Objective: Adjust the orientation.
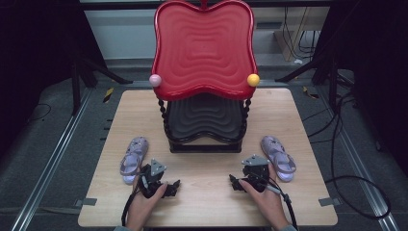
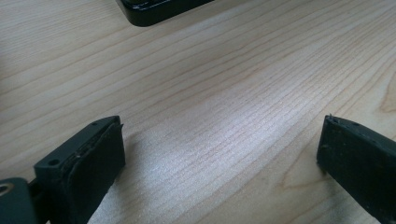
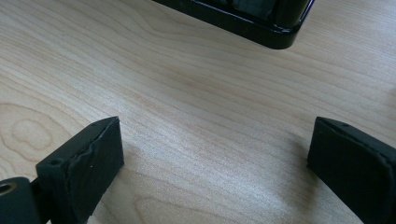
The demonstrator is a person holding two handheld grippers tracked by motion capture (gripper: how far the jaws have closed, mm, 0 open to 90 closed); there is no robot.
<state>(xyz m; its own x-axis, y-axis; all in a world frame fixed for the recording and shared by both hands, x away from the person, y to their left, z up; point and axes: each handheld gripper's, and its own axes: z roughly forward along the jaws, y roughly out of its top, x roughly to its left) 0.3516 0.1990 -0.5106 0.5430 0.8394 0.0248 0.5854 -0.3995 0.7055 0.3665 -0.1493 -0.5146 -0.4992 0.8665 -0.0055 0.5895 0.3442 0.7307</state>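
Currently, going left to right: the left sandal [image 1: 133,153] lies on the counter [image 1: 207,202] just beside the left tool [image 1: 174,185], whose jaws stand released and empty. The two-tier rack [image 1: 204,72] stands centrally. The right tool [image 1: 233,182] is likewise released, near the right sandal [image 1: 277,157]. Both sandals appear light, soft and flexible; grip the heel strap or the sole edge.
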